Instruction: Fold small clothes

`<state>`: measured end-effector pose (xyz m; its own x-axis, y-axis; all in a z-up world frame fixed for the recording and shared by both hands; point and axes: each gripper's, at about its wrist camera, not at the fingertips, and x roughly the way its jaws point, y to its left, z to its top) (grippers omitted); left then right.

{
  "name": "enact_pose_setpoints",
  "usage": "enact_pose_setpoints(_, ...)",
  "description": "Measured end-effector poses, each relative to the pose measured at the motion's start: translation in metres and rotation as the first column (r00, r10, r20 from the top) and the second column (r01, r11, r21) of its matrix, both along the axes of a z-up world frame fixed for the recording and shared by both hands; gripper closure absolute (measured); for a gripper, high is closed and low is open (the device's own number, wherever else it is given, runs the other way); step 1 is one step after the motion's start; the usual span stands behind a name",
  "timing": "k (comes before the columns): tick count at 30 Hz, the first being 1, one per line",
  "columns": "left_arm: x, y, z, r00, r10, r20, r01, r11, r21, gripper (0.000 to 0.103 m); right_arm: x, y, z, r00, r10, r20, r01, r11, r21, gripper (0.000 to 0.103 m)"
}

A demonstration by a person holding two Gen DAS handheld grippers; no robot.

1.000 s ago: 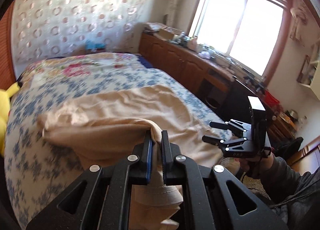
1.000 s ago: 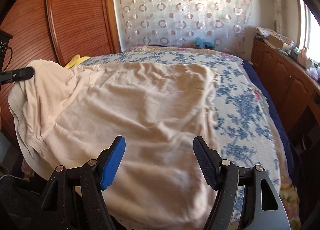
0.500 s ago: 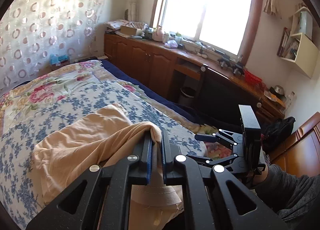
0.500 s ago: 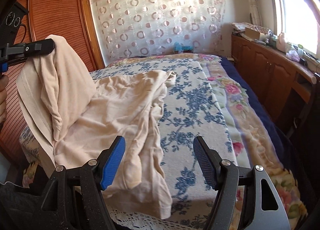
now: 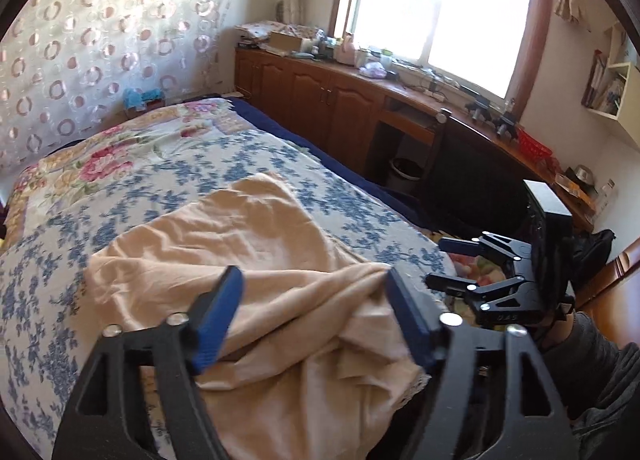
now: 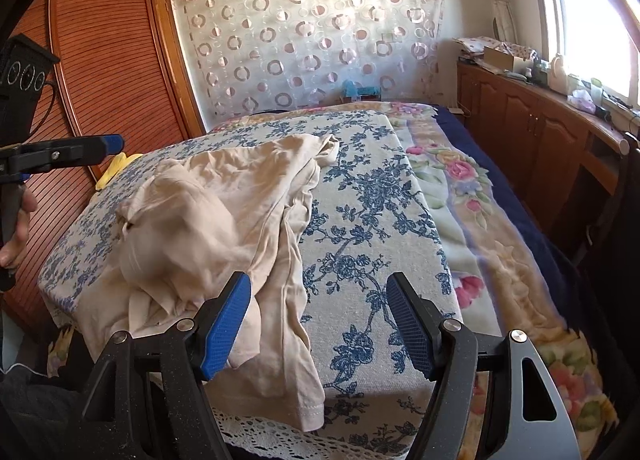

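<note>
the left hand-held gripper (image 5: 314, 314) has just let go — a second ago its blue pads pinched a fold of the beige garment (image 5: 240, 260) and carried it across, and now its jaws are opening with the cloth lying loose between them, not pressed. the lifted half has dropped onto the rest, so the garment sits as a doubled, rumpled heap at the near corner of the bed (image 5: 160, 164), one hem hanging over the near edge. judged from this, the first fold is laid but untidy; smoothing or a second fold looks to be next.

the right hand-held gripper (image 6: 318, 324) stands wide and empty above the near edge, just beside the heap.

the garment is thin, soft knit, matte, creasing into limp ridges, with a stitched hem. the bedspread (image 6: 360, 200) is a coarser weave printed with blue flowers — lace trims its near edge.
</note>
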<state>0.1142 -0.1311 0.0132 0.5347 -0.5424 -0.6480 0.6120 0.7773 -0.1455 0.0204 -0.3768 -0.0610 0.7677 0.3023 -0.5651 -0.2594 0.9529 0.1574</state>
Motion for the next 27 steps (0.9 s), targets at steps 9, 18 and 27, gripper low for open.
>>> enact_pose_setpoints(9, -0.003, 0.079, -0.026, 0.982, 0.187, 0.005, -0.187, 0.982, 0.025, 0.025, 0.019, 0.023, 0.01, 0.997, 0.073, 0.024, -0.073, 0.997, -0.014, 0.031)
enact_pose_setpoints(18, -0.018, 0.139, -0.044, 0.946, 0.323, 0.004, -0.323, 0.946, 0.007, 0.025, 0.036, 0.079, 0.031, 0.974, 0.216, 0.067, -0.212, 0.975, -0.063, 0.031)
enact_pose_setpoints(27, -0.032, 0.181, -0.044, 0.917, 0.399, 0.019, -0.399, 0.917, -0.015, 0.025, 0.08, 0.158, 0.038, 0.911, 0.413, 0.027, -0.408, 0.908, -0.095, 0.031)
